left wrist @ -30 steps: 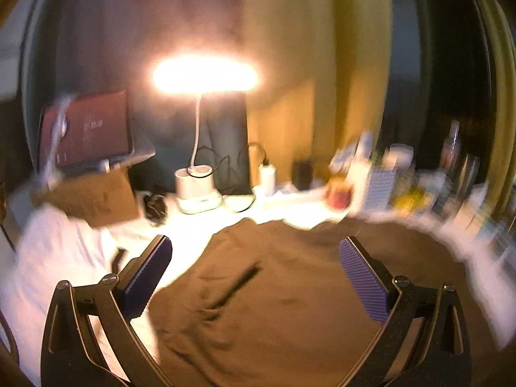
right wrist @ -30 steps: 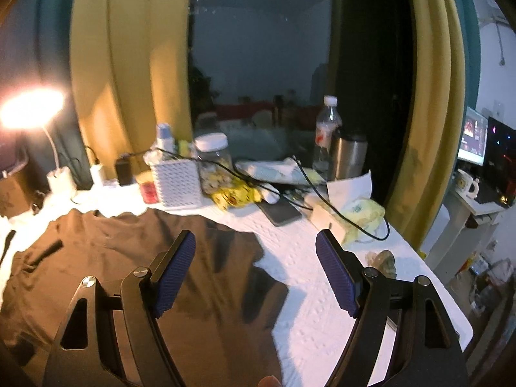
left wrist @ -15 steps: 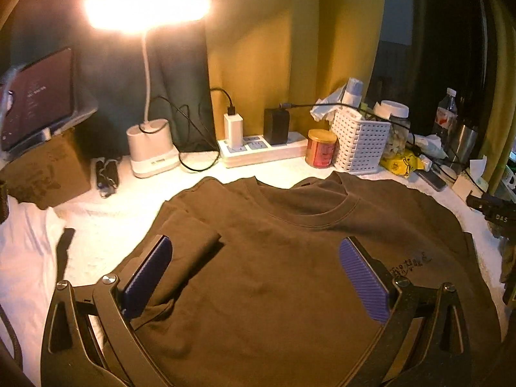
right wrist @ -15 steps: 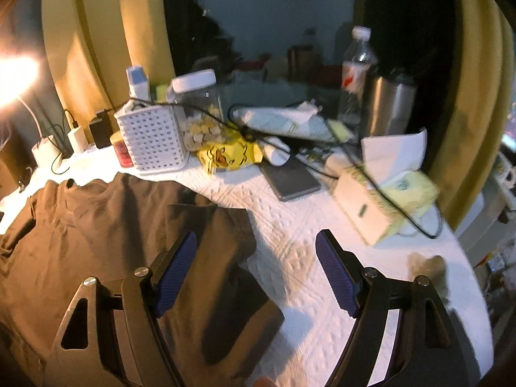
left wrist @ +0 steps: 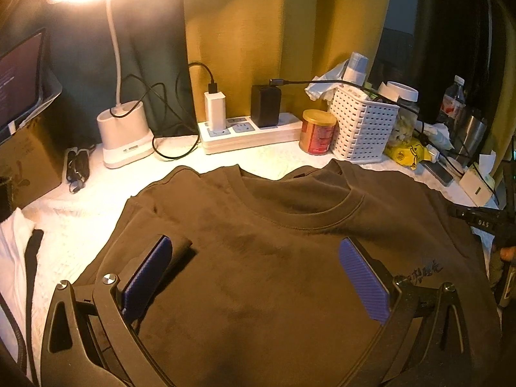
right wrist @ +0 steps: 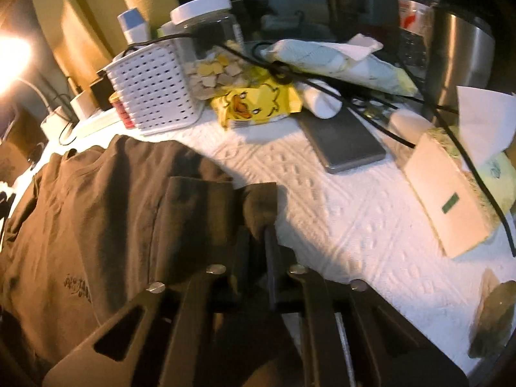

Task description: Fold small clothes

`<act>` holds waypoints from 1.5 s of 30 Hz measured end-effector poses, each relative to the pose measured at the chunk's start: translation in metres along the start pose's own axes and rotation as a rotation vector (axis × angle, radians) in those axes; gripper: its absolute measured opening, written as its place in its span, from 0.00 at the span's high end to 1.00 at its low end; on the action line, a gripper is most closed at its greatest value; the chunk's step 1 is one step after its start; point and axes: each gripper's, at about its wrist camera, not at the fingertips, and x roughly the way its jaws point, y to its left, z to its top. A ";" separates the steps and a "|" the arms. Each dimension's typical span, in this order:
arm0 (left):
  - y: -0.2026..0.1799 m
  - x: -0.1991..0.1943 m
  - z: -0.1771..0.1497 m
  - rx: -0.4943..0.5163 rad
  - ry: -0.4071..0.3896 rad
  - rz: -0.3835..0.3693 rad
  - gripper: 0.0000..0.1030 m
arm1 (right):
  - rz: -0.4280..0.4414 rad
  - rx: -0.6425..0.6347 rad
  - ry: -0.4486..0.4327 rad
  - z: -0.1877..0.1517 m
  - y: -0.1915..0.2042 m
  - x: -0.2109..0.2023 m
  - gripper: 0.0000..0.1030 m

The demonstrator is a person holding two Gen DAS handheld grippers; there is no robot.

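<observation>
While the brown T-shirt (left wrist: 274,274) lies spread face-up across the white textured table (right wrist: 338,213), collar toward the clutter at the back, both grippers hang low over it. Left gripper (left wrist: 254,264): fingers (left wrist: 362,282) stand wide apart above the chest of the shirt, nothing between the blue pads, no contact with the cloth that I can make out; the left sleeve is folded in under the left-hand pad. Right gripper (right wrist: 261,225): jaws have just been closing and now sit drawn together, with a fold of the shirt's right sleeve edge pinched between the tips, the cloth bunched up just ahead of them. Small dark embroidered lettering (right wrist: 77,287) shows on the chest, to the left in the right wrist view.

Behind the shirt: lit desk lamp (left wrist: 122,129), power strip (left wrist: 248,132) with two chargers plugged in, red tin (left wrist: 317,132), white perforated basket (right wrist: 154,93), clear jar (right wrist: 206,32), yellow snack packet (right wrist: 258,103), phone (right wrist: 342,142) lying flat, tissue box (right wrist: 448,200).
</observation>
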 end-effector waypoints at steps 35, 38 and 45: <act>0.070 -0.068 -0.025 -0.049 -0.132 -0.016 0.01 | -0.030 -0.051 -0.129 0.012 0.119 -0.059 0.93; 0.079 -0.067 -0.028 -0.056 -0.129 -0.001 0.01 | -0.017 -0.054 -0.104 0.009 0.132 -0.050 0.93; 0.090 -0.066 -0.036 -0.079 -0.110 -0.014 0.01 | -0.021 -0.078 -0.015 0.000 0.157 -0.025 0.93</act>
